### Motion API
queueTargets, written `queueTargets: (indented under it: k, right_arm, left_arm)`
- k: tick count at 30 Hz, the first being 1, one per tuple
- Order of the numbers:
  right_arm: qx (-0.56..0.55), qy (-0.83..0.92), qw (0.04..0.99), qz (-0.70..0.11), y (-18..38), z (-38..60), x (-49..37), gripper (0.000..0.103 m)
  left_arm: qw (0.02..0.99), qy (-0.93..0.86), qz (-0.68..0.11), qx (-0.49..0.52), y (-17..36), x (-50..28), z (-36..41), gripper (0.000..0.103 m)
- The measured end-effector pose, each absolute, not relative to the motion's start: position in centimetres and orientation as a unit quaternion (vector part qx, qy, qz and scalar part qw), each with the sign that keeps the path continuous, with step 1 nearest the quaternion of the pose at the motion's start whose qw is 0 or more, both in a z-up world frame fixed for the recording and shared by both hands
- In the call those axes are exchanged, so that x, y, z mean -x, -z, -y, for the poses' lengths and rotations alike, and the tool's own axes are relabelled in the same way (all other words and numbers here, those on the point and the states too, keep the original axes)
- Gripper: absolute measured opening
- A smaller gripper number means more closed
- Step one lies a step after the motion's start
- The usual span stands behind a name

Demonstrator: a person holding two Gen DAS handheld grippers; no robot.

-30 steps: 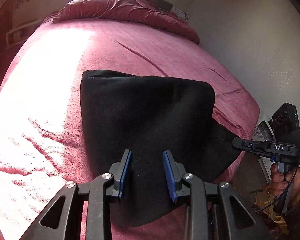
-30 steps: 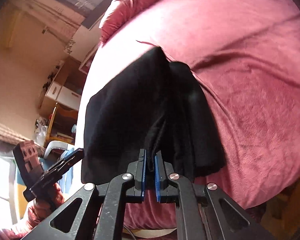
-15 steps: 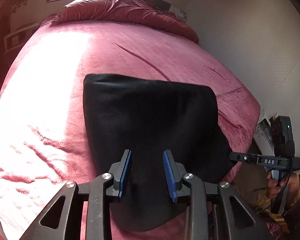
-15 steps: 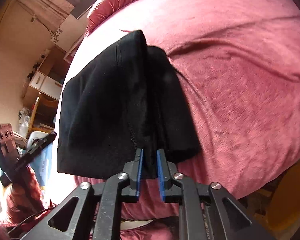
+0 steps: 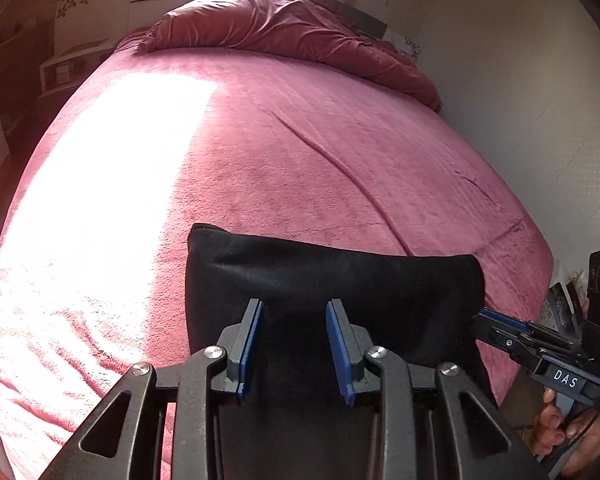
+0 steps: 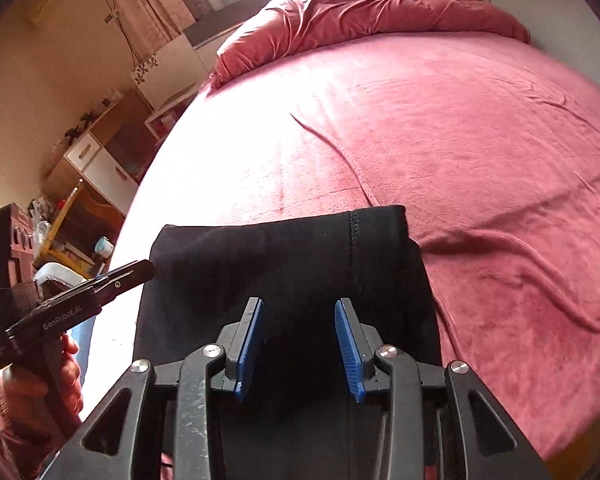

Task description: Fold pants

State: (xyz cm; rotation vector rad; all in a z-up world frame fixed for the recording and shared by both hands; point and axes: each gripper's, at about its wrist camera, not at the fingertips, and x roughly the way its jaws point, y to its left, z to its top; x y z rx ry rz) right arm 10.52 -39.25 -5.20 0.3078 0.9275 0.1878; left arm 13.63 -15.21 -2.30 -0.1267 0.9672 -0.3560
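Observation:
The black pants (image 5: 332, 280) lie folded into a flat rectangle on the pink bed (image 5: 340, 152), near its front edge. My left gripper (image 5: 296, 344) hovers open over the near part of the cloth, its blue pads clear of it. In the right wrist view the pants (image 6: 284, 252) show a stitched seam near their right side. My right gripper (image 6: 300, 344) is over them with its jaws opening; the cloth lies below the blue pads and is not pinched. Each gripper shows in the other's view: the right gripper (image 5: 496, 328) at the pants' right edge, the left gripper (image 6: 140, 270) at their left edge.
A rumpled pink duvet (image 5: 284, 28) is heaped at the head of the bed. A pale wall (image 5: 520, 100) runs along the bed's right side. Wooden shelves and a white-fronted cabinet (image 6: 96, 164) stand to the left. A bright sun patch (image 5: 100, 184) covers the bed's left part.
My right gripper has let go of the pants' edge and its jaws have spread. The cloth has dropped flat. Both grippers have drawn back, so the pants sit lower in both views.

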Motion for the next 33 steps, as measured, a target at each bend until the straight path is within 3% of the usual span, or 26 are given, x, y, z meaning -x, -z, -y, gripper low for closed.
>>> queueTargets:
  k: [8, 13, 16, 17, 20, 33]
  right_arm:
    - [-0.113, -0.036, 0.860, -0.496, 10.4, 40.1, -12.8, 0.037]
    - [-0.086, -0.029, 0.866, -0.492, 11.0, 39.3, -13.2, 0.038]
    - [-0.092, -0.036, 0.870, -0.483, 10.7, 39.6, -12.5, 0.040]
    - [-0.092, -0.038, 0.872, -0.480, 10.4, 39.7, -12.2, 0.042]
    - [-0.103, -0.042, 0.874, -0.473, 9.3, 39.8, -10.7, 0.065]
    - [-0.121, -0.029, 0.862, -0.492, 9.4, 41.7, -3.4, 0.066]
  left_arm:
    - [0.858, 0.125, -0.497, 0.039, 7.0, -15.2, 16.8, 0.033]
    - [0.862, 0.125, -0.491, 0.033, 6.6, -15.0, 16.9, 0.033]
    - [0.866, 0.125, -0.482, 0.037, 5.3, -13.6, 16.3, 0.044]
    - [0.870, 0.122, -0.477, 0.034, 4.7, -13.1, 16.0, 0.047]
    - [0.878, 0.119, -0.464, 0.027, 3.7, -11.2, 15.2, 0.054]
    - [0.889, 0.114, -0.443, -0.005, 3.9, -4.7, 14.1, 0.056]
